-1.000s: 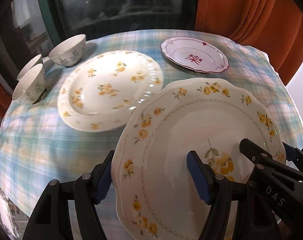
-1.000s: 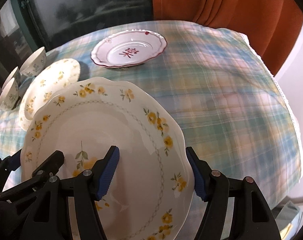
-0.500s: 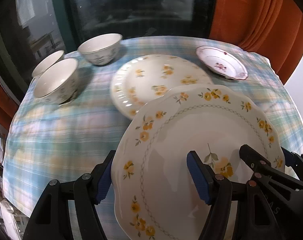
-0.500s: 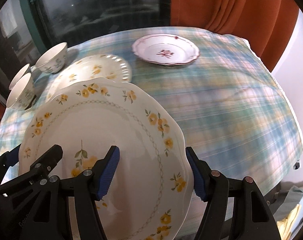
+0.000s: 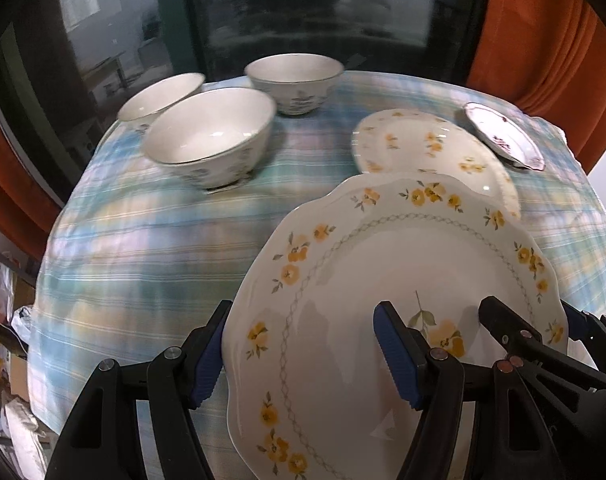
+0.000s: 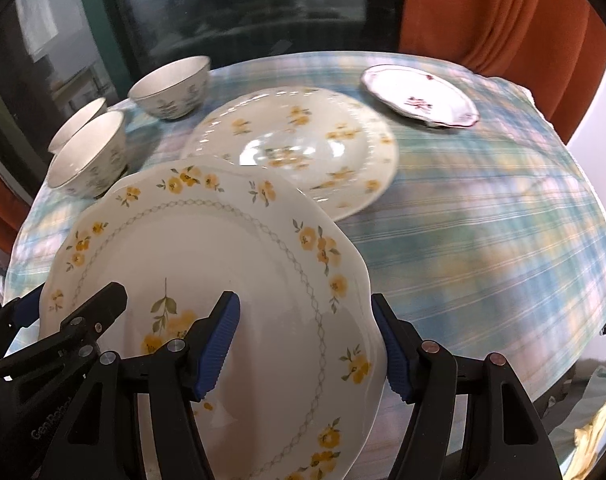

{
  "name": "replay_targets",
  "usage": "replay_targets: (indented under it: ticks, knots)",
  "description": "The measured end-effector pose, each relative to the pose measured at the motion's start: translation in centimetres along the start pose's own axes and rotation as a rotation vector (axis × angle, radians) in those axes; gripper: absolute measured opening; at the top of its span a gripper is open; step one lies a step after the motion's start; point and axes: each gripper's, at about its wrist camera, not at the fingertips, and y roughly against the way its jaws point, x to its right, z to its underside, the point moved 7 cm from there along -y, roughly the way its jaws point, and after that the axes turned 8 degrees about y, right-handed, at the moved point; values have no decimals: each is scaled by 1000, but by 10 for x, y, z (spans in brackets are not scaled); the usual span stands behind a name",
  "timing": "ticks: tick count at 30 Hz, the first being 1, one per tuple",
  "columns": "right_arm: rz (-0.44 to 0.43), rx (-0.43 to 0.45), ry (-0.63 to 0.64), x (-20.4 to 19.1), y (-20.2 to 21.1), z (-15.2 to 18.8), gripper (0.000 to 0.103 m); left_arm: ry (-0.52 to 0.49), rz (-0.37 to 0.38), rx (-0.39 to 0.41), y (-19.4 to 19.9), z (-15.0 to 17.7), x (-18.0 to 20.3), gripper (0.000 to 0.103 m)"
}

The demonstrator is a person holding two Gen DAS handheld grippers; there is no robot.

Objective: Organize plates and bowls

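Both grippers hold one large scalloped plate with yellow flowers [image 5: 403,276], also in the right wrist view [image 6: 223,264], lifted above the table. My left gripper [image 5: 303,352] is shut on its left rim, one finger over and one under. My right gripper [image 6: 307,340] is shut on its right rim the same way. A second yellow-flower plate [image 5: 423,144] [image 6: 303,144] lies flat on the cloth just beyond. Three white bowls [image 5: 211,136] [image 6: 91,156] stand at the far left. A small plate with a red rim [image 5: 503,136] [image 6: 419,96] lies at the far right.
The round table wears a blue-green plaid cloth [image 5: 143,240] [image 6: 483,220] that drops off at its edges. A dark window [image 6: 243,8] and orange curtains [image 6: 483,12] stand behind the table. Bags and clutter lie on the floor at the lower left [image 5: 7,320].
Both grippers have swung left with the held plate. The bowls now appear nearer and more central, and the flat plates have shifted right in both views.
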Motion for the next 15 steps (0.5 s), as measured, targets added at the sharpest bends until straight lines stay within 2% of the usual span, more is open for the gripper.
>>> replay_targets:
  ticks: [6, 15]
  knots:
    - [-16, -19, 29, -37, -9, -4, 70, 25, -21, -17, -7, -2, -32, 71]
    - [-31, -86, 73, -72, -33, -8, 70, 58, -46, -93, -30, 1, -65, 71]
